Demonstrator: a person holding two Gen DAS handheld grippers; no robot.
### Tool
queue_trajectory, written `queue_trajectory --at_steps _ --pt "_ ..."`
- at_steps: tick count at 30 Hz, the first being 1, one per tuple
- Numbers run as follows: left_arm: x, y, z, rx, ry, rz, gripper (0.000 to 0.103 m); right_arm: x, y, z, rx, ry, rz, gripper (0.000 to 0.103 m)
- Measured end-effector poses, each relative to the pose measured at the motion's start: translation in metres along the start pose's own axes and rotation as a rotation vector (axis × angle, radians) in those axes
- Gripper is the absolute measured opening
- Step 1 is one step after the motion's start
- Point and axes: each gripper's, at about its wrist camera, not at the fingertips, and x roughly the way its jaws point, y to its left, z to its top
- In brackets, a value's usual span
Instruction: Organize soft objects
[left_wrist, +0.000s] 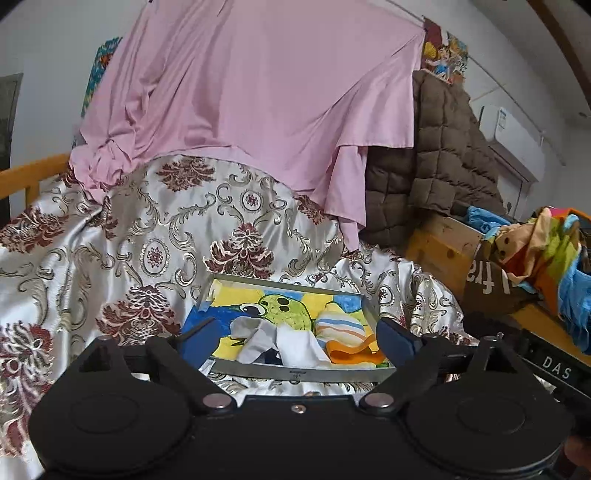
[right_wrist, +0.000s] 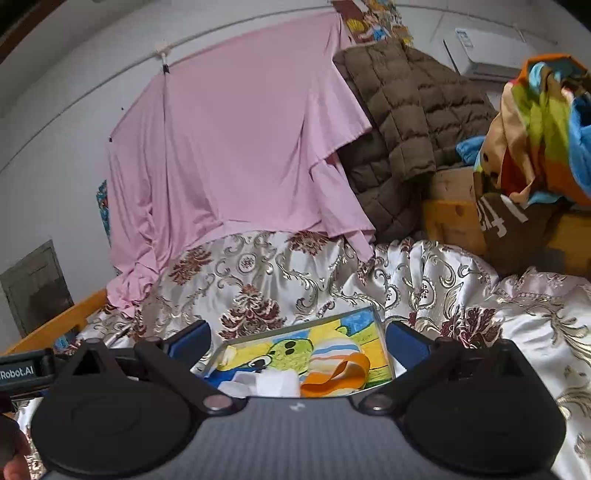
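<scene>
Behind everything hangs a pink sheet (left_wrist: 251, 103), draped down onto a bed covered in a silvery damask bedspread (left_wrist: 122, 236) with maroon flowers. At the left edge a wooden bed rail (left_wrist: 33, 177) shows. Toward the middle, a shallow metal tray (left_wrist: 295, 371) with a cartoon-printed lining sits on the bedspread, and the soft things lie inside it: a grey-and-white sock (left_wrist: 255, 338), a white cloth (left_wrist: 299, 345), then a pastel striped sock (left_wrist: 340, 323) and an orange band (left_wrist: 354, 354) at the tray's right side. The left tongs (left_wrist: 297, 332) stand wide apart with nothing between them, hovering short of the tray; the right tongs (right_wrist: 297, 341) are likewise spread wide and empty. Further right, a brown quilted jacket (left_wrist: 436, 166) leans on a wooden crate (left_wrist: 439, 243), and a heap of bright clothes (left_wrist: 546, 254) spills over.

The tray rests on rumpled, slippery fabric, so a nudge on its rim could tip it. The socks overlap, so one pinch may drag two out together.
</scene>
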Motion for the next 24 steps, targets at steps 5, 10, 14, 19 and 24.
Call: queue_trajectory --at_steps 5,10,14,19,24 --pt "-0.032 0.004 -0.015 -0.013 -0.024 -0.017 0.095 -0.035 0.011 -0.012 -0.015 -0.03 0.01 0.103" --pt "-0.06 0.009 -0.035 0.009 -0.058 -0.015 0.096 -0.062 0.021 -0.031 -0.04 -0.032 0.023 0.103" --pt "-0.082 0.016 -0.052 0.001 -0.078 -0.011 0.097 -0.08 0.03 -0.045 -0.059 -0.039 0.019 0.103" --pt "-0.101 0.025 -0.068 0.008 -0.08 -0.006 0.097 -0.103 0.04 -0.058 -0.083 -0.072 0.004 0.103" --pt "-0.117 0.034 -0.083 0.017 -0.059 -0.005 0.098 -0.117 0.048 -0.072 -0.1 -0.036 -0.016 0.103"
